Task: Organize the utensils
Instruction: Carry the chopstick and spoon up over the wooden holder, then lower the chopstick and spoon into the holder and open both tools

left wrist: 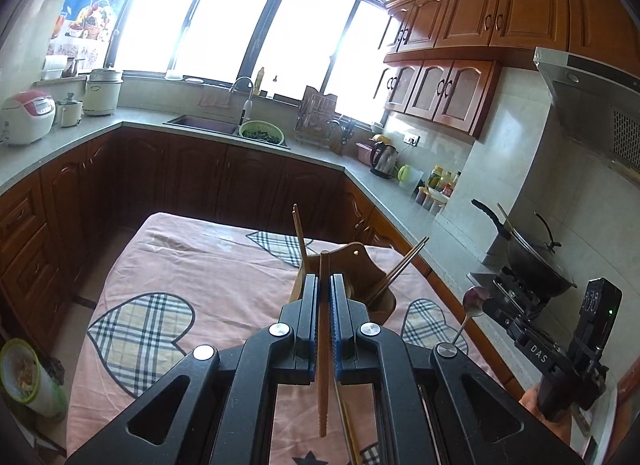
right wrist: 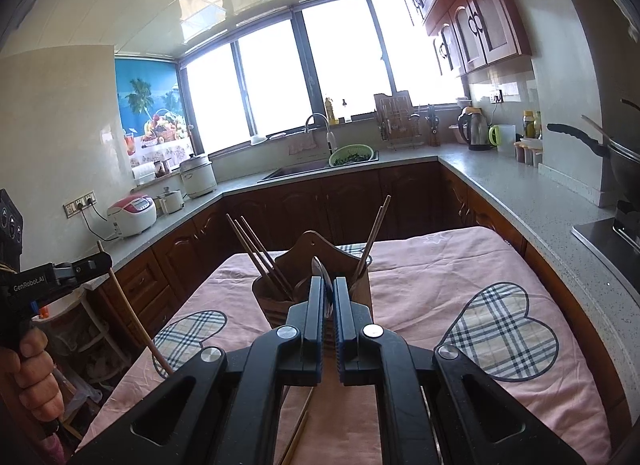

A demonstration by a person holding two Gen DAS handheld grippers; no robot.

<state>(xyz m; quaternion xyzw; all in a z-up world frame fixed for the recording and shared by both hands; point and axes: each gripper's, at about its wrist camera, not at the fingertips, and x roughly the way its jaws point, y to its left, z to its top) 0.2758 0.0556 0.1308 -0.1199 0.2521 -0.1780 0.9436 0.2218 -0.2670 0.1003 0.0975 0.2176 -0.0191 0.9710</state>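
I take the wooden holder on the pink cloth as my reference throughout. My left gripper is clamped narrow on a single wooden chopstick, which runs lengthwise between the jaws, tip toward the holder and tail back under the camera. My right gripper is pinched on a metal spoon, bowl up, handle down; seen from the left wrist it hangs to the right of the holder, and from its own wrist the bowl sits just in front of the middle compartment. Chopsticks already stand in the holder: three leaning left, a pair leaning right. More sticks lie on the cloth nearer me than the holder. Judgement: the step is dropping both pieces in. I would tip the chopstick near vertical above a chopstick compartment before opening, so it slides in rather than bridging the rim. Spoon goes separately, handle first, avoiding the leaning sticks.
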